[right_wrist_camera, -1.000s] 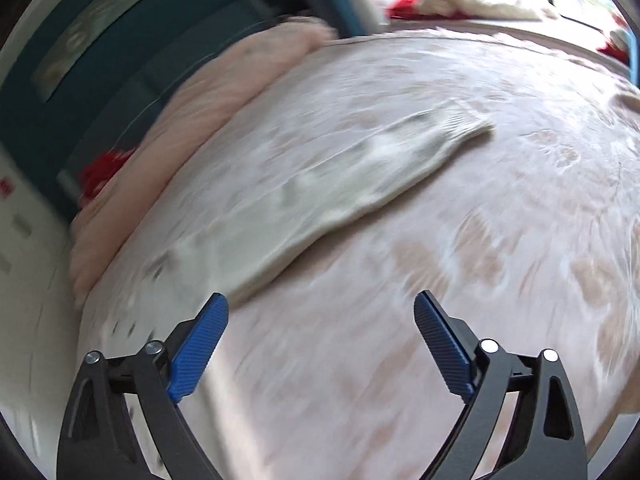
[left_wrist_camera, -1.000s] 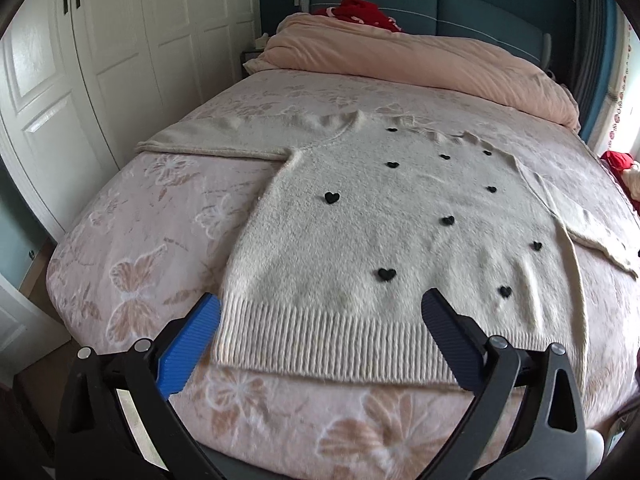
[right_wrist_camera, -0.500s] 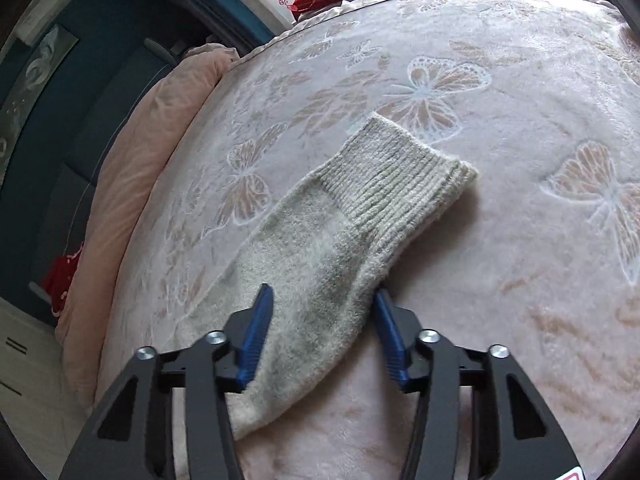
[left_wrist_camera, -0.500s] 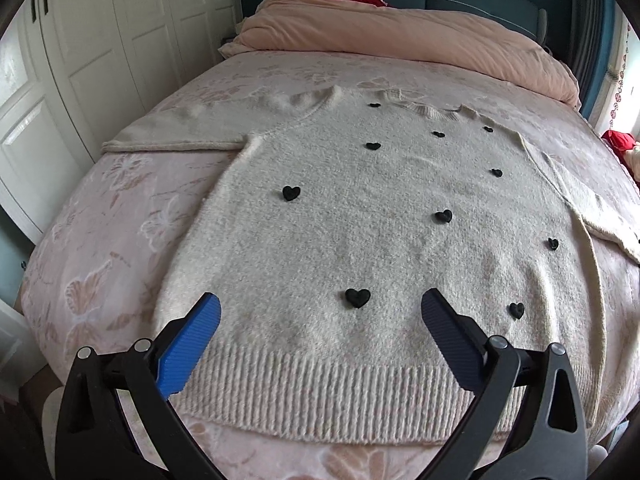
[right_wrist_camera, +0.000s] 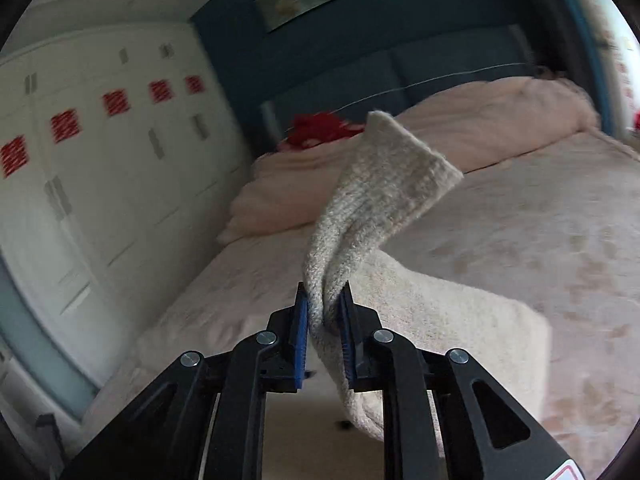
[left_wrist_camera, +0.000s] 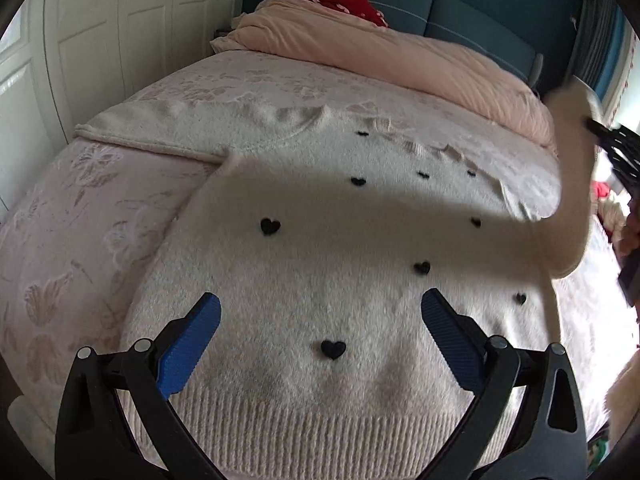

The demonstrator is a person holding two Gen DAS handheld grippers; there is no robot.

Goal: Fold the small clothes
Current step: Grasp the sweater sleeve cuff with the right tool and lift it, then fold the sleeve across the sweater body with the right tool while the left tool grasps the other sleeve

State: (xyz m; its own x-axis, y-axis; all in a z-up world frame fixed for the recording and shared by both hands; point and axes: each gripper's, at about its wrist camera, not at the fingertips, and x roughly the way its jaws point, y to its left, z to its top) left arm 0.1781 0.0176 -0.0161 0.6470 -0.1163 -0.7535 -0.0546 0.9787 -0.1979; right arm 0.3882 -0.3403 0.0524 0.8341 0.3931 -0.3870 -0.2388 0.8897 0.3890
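Sweater [left_wrist_camera: 320,264] flat on bed | R gripper [right_wrist_camera: 324,316] clamps sleeve [right_wrist_camera: 372,200], raised | L gripper [left_wrist_camera: 320,340] wide open, empty, above hem

Fuzzy knit sweater [left_wrist_camera: 328,280] with ribbed hem; plush embossed bedspread [left_wrist_camera: 80,216].
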